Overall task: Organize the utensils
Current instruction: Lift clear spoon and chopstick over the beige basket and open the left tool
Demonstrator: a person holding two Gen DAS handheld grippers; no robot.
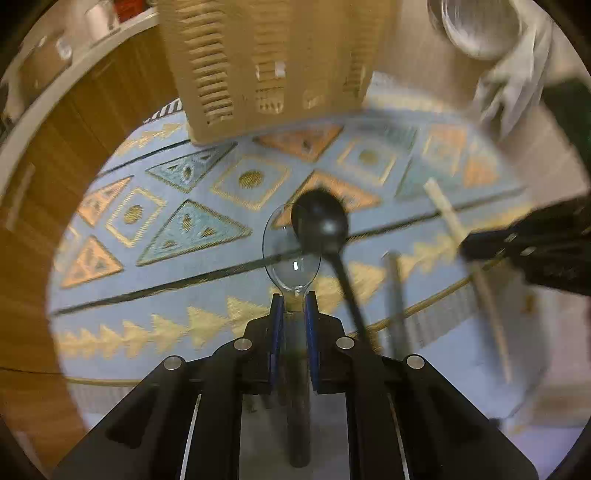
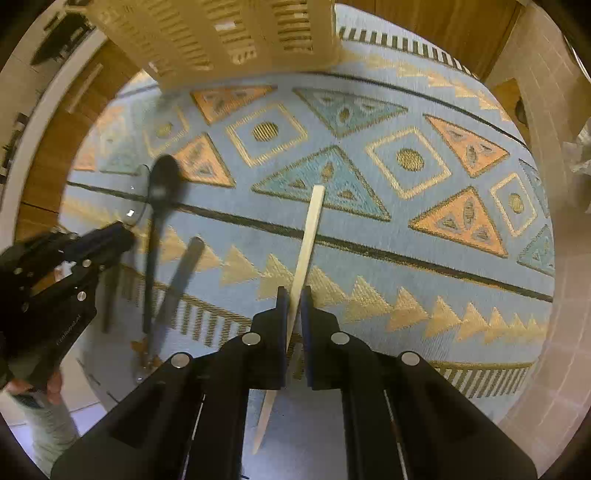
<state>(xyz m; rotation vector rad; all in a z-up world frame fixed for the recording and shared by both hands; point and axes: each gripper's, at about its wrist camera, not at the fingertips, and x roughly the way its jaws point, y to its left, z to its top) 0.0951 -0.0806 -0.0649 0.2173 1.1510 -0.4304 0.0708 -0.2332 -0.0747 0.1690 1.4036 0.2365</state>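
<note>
My left gripper [image 1: 294, 300] is shut on a clear plastic spoon [image 1: 291, 251], held above the patterned blue mat [image 1: 155, 295]. A black spoon [image 1: 320, 221] crosses just beside the clear one; whether it is also gripped I cannot tell. My right gripper [image 2: 292, 295] is shut on a pale wooden stick [image 2: 310, 236], held above the mat [image 2: 406, 221]. The left gripper [image 2: 110, 236] shows at the left of the right wrist view with the black spoon [image 2: 160, 184]. The right gripper [image 1: 476, 243] shows at the right of the left wrist view with the stick [image 1: 448, 214]. A beige slotted utensil holder [image 1: 266, 62] stands at the mat's far edge; it also shows in the right wrist view [image 2: 221, 33].
A glass bowl [image 1: 480, 29] and a white crumpled cloth [image 1: 517, 85] sit at the far right. A wooden floor [image 1: 74, 122] borders the mat on the left. A tiled surface [image 2: 546, 92] lies to the right.
</note>
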